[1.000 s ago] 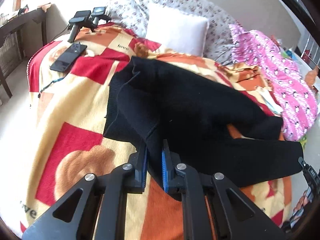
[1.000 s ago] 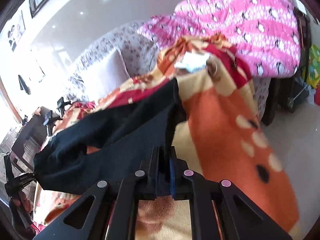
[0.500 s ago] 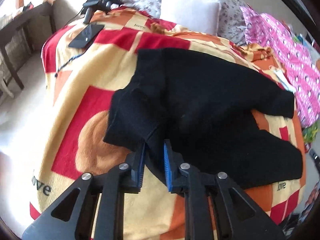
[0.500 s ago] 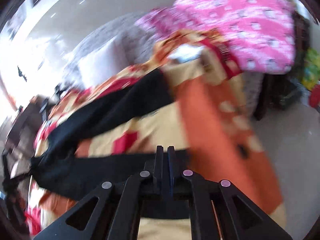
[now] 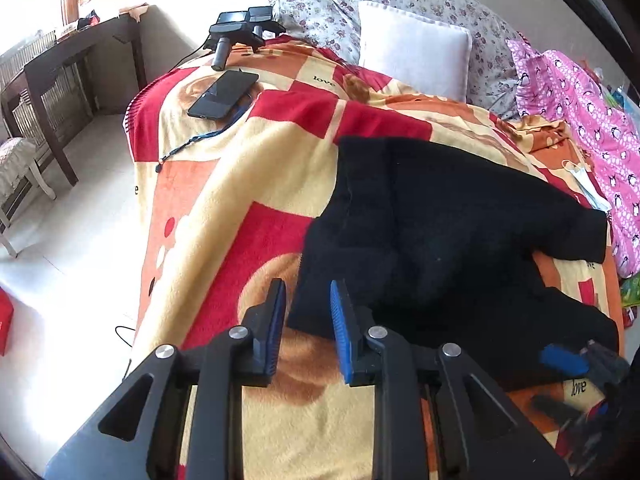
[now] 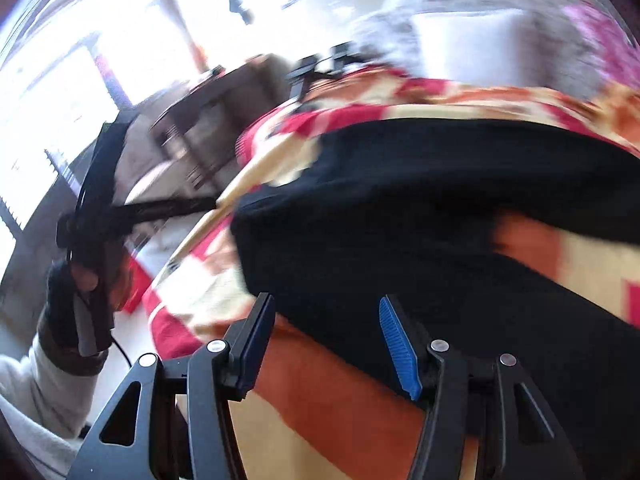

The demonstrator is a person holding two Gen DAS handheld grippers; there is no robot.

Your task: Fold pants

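Black pants [image 5: 440, 232] lie spread on a red, orange and cream blanket [image 5: 248, 184] on the bed, legs running to the right. My left gripper [image 5: 307, 320] is open and empty, its blue pads just off the pants' near left corner. My right gripper [image 6: 326, 332] is open and empty over the near edge of the pants [image 6: 420, 248]. The right gripper's blue pad also shows blurred at the lower right of the left wrist view [image 5: 564, 360]. The right wrist view is motion-blurred.
A black phone [image 5: 224, 94] and a black camera mount [image 5: 240, 36] lie at the blanket's far left. A white pillow [image 5: 412, 56] and pink penguin bedding [image 5: 592, 128] are at the back and right. A dark desk [image 5: 68, 64] stands left of the bed.
Both grippers have opened and let go of the pants, which now lie flat on the blanket. The right gripper has swung left along the near edge.
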